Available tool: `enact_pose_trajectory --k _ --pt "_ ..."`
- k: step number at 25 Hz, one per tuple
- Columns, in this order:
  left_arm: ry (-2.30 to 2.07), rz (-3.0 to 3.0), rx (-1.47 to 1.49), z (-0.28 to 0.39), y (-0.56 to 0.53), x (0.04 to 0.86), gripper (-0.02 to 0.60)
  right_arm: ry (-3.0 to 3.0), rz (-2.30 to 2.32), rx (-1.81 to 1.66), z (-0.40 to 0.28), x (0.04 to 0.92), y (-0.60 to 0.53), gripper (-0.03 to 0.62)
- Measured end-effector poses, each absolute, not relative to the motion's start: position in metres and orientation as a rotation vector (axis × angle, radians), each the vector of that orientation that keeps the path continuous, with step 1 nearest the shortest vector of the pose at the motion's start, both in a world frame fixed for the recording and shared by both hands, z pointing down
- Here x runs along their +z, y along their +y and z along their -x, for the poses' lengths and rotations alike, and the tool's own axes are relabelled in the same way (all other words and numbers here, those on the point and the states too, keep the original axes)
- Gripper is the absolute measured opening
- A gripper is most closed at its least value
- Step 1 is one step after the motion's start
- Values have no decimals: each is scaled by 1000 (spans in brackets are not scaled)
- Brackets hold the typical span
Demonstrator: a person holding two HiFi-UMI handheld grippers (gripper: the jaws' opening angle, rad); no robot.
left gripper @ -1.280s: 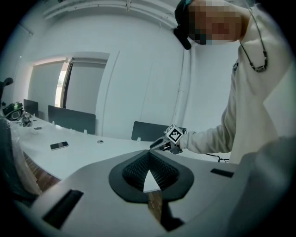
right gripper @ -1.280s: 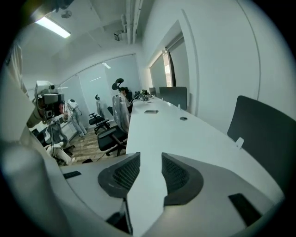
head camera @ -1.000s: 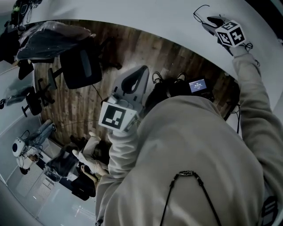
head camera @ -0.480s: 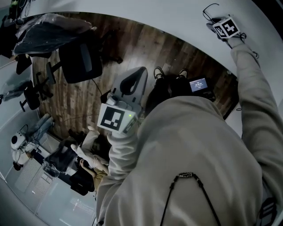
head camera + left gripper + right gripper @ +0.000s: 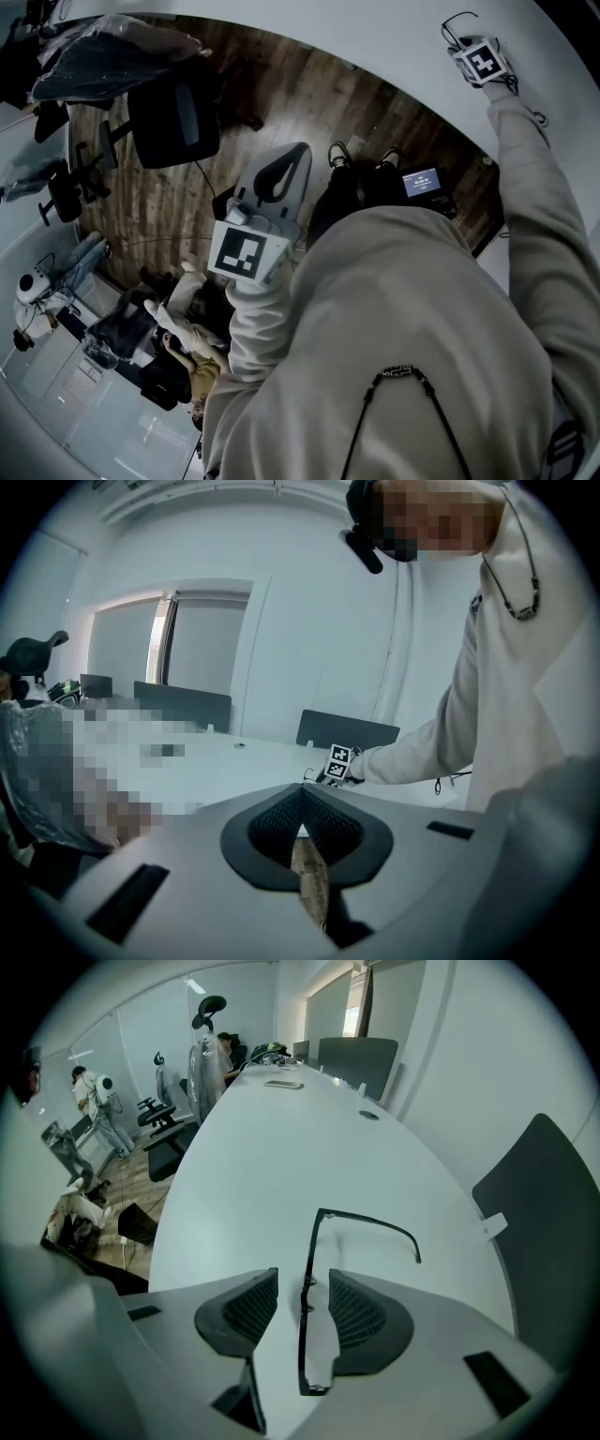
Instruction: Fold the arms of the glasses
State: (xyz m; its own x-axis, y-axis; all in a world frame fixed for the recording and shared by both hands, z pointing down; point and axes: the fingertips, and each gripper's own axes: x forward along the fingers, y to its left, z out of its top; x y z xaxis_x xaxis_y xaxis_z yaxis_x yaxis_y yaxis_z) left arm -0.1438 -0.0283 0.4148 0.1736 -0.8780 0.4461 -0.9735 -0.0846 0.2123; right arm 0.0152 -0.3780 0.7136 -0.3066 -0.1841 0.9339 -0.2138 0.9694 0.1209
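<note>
The right claw (image 5: pixel 302 1290) is hovering open astride thin black-framed glasses (image 5: pixel 308 1258) on the white surface (image 5: pixel 262 1147), one arm (image 5: pixel 375 1224) pointing toward three o'clock; the left claw (image 5: pixel 302 829) is sitting closed, empty.

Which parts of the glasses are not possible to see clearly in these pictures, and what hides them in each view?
- Right gripper view: the near arm of the glasses runs under a finger of the open right claw; folded or not, cannot tell.
- Head view: the claw's marker cube covers most of the glasses.
- Left gripper view: glasses too small beside that cube.
</note>
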Motion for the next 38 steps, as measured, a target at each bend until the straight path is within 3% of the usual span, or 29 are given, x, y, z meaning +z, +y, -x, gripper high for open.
enact_pose_trajectory --k 4,6,8,21,38 --pt "-1742 -2005 269 143 -23 415 5 -1875 -275 5 -15 724 -383 166" --pt "-1743 -1993 260 144 -18 418 5 -1855 -260 12 -16 730 -378 82" --pt "-1748 -1971 260 146 -14 419 5 -1846 -233 54 -16 732 -368 61" --pt "-1712 -2085 271 142 -15 402 5 -1971 -209 25 -16 668 -338 60" --pt "-1634 -2220 218 131 16 394 5 -2084 -238 35 -66 586 -245 60"
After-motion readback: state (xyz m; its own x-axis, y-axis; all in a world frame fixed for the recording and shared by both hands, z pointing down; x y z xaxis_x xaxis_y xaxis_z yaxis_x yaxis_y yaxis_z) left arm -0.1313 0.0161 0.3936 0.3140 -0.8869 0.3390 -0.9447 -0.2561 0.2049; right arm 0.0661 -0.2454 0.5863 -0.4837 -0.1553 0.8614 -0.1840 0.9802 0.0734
